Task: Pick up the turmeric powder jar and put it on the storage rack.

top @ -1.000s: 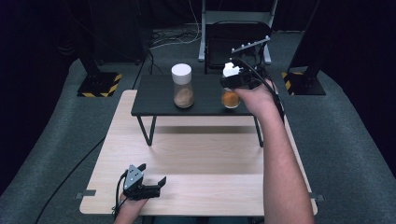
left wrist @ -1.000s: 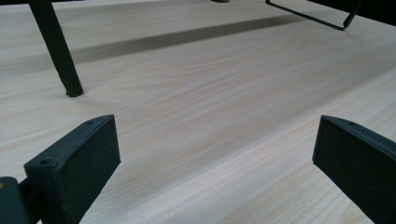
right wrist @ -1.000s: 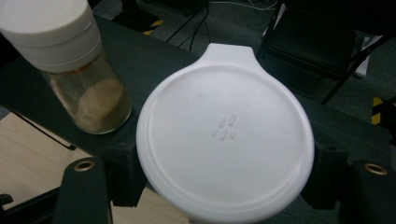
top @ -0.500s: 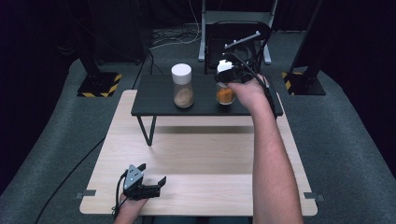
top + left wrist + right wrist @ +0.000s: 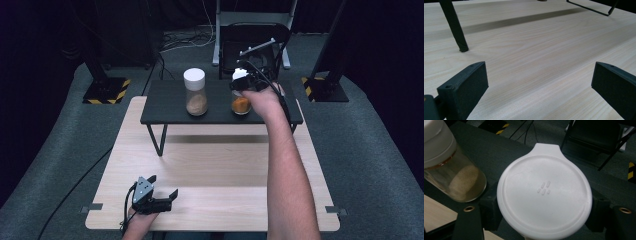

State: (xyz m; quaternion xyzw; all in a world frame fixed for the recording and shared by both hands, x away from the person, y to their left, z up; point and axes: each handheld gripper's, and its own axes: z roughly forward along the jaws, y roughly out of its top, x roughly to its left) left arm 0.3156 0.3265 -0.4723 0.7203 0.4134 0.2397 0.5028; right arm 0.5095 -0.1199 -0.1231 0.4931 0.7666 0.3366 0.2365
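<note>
While the right gripper [image 5: 243, 82] reaches out over the low black shelf [image 5: 165, 107] in the high view, its jaws are shut on the top of a small clear jar with orange powder and a white lid [image 5: 241, 102]. The jar sits near the right end of the shelf. A taller clear jar with tan powder and a white cap [image 5: 195, 92] stands well to its left. The left gripper [image 5: 167, 200] rests near the front edge of the light wooden table [image 5: 220, 155].

In the left gripper view, its two black jaws stand wide apart with nothing between them, just bare wood.

In the right gripper view, the round white lid [image 5: 545, 192] sits squeezed between the two jaws, and the tan jar [image 5: 454, 173] is just beside it.

I think the step in hand is grabbing or setting down the orange jar. Next, the hand should keep the jar straight up and away from the tan one.
</note>
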